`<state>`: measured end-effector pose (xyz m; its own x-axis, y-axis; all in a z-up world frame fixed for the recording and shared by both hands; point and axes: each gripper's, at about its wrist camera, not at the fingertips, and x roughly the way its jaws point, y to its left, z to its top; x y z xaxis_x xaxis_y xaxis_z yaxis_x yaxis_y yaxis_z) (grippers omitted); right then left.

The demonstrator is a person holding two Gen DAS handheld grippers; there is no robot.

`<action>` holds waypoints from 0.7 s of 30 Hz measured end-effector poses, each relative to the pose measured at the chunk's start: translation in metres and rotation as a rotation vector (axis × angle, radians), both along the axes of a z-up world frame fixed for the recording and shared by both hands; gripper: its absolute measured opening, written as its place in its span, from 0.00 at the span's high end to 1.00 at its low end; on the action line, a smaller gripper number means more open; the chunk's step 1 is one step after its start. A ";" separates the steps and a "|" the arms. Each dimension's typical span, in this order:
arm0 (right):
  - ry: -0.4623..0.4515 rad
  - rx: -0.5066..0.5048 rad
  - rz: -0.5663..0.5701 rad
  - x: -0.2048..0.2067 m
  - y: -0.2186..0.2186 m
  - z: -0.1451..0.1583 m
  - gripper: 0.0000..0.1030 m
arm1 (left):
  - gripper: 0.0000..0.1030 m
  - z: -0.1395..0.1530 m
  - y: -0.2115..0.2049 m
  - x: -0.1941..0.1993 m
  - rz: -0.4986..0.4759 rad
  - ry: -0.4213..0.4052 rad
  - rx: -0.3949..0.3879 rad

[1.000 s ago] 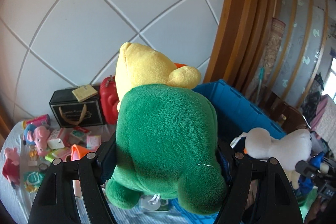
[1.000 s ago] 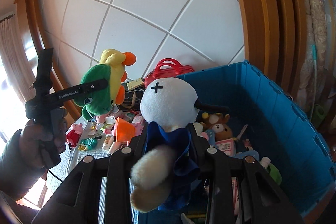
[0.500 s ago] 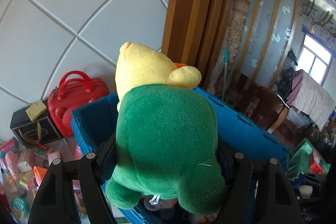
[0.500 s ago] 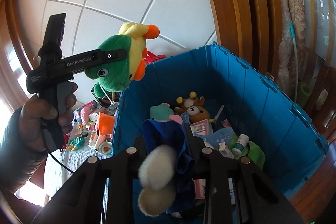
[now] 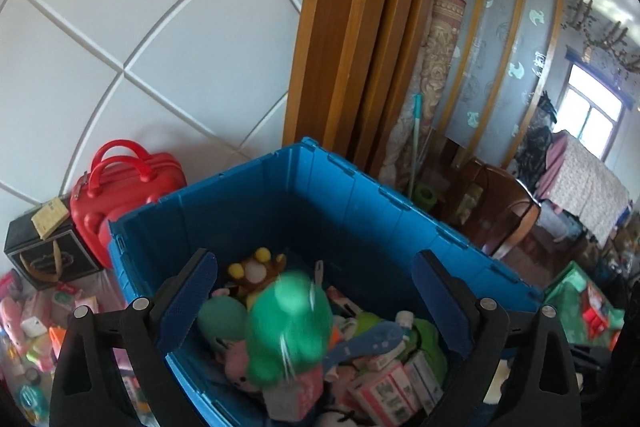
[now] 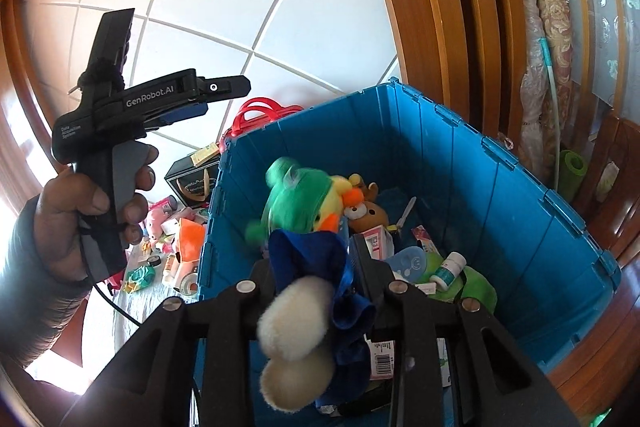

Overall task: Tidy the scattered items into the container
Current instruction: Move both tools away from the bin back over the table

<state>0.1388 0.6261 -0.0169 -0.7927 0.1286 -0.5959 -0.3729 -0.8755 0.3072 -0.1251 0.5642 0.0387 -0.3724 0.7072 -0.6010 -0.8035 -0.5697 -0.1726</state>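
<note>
The blue bin lies below both grippers. My left gripper hangs over it, its jaws opening wide, its pads touching nothing. The green and yellow plush is blurred, free of the pads, dropping onto the toys in the bin. In the right wrist view the same plush is in mid-air inside the bin, below the left gripper in a person's hand. My right gripper is shut on a white plush in blue clothing, over the bin's near edge.
A brown bear plush, a small white bottle and cartons lie in the bin. A red suitcase and a black box stand behind it on the left. Several small toys litter the cloth-covered table there.
My left gripper swung right over the bin, then opened, and the green plush dropped out of it. My right gripper moved over the bin, still holding the white plush.
</note>
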 end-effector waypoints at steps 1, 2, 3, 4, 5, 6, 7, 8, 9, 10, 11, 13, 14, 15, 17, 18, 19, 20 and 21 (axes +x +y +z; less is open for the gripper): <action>0.000 0.002 0.002 -0.001 -0.001 0.000 0.73 | 0.03 0.000 -0.003 -0.002 0.005 -0.002 0.000; 0.000 0.003 0.003 -0.002 -0.001 0.001 0.72 | 0.03 0.000 -0.006 -0.003 0.011 -0.004 -0.001; 0.002 0.004 0.007 -0.004 -0.003 0.002 0.69 | 0.02 -0.001 -0.010 -0.005 0.016 -0.006 -0.002; 0.005 0.006 0.012 -0.005 -0.005 0.003 0.67 | 0.01 -0.002 -0.015 -0.006 0.019 -0.009 -0.004; 0.006 0.009 0.018 -0.007 -0.007 0.003 0.61 | 0.01 -0.003 -0.020 -0.008 0.026 -0.009 -0.007; 0.008 0.011 0.025 -0.009 -0.010 0.004 0.55 | 0.01 -0.004 -0.026 -0.010 0.036 -0.011 -0.008; 0.010 0.012 0.030 -0.012 -0.012 0.004 0.52 | 0.01 -0.005 -0.032 -0.012 0.046 -0.015 -0.007; 0.012 0.013 0.036 -0.015 -0.014 0.005 0.48 | 0.01 -0.007 -0.039 -0.014 0.057 -0.019 -0.008; 0.016 0.016 0.045 -0.018 -0.018 0.006 0.46 | 0.01 -0.008 -0.047 -0.016 0.070 -0.021 -0.010; 0.018 0.019 0.055 -0.020 -0.022 0.007 0.46 | 0.01 -0.009 -0.055 -0.018 0.083 -0.025 -0.009; 0.020 0.022 0.065 -0.023 -0.025 0.008 0.46 | 0.01 -0.010 -0.063 -0.021 0.094 -0.028 -0.010; 0.023 0.031 0.086 -0.030 -0.034 0.010 0.45 | 0.01 -0.012 -0.079 -0.025 0.124 -0.024 -0.020; 0.024 0.034 0.096 -0.033 -0.039 0.011 0.39 | 0.01 -0.014 -0.087 -0.026 0.142 -0.017 -0.025; 0.027 0.039 0.106 -0.037 -0.043 0.012 0.27 | 0.01 -0.015 -0.096 -0.027 0.156 -0.017 -0.026; 0.030 0.046 0.125 -0.044 -0.052 0.014 0.15 | 0.01 -0.017 -0.112 -0.030 0.176 -0.026 -0.023; 0.029 0.049 0.137 -0.048 -0.058 0.015 0.14 | 0.01 -0.019 -0.121 -0.031 0.186 -0.028 -0.021; 0.027 0.054 0.149 -0.052 -0.064 0.016 0.14 | 0.01 -0.020 -0.129 -0.032 0.196 -0.031 -0.019; 0.026 0.058 0.160 -0.056 -0.069 0.018 0.14 | 0.01 -0.021 -0.137 -0.033 0.206 -0.034 -0.018; 0.025 0.061 0.172 -0.059 -0.076 0.018 0.10 | 0.01 -0.023 -0.144 -0.034 0.213 -0.037 -0.020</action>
<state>0.0795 0.5506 0.0014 -0.8207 0.0249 -0.5708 -0.2086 -0.9431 0.2589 -0.1591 0.4197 0.0161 -0.4897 0.6031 -0.6297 -0.6581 -0.7294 -0.1867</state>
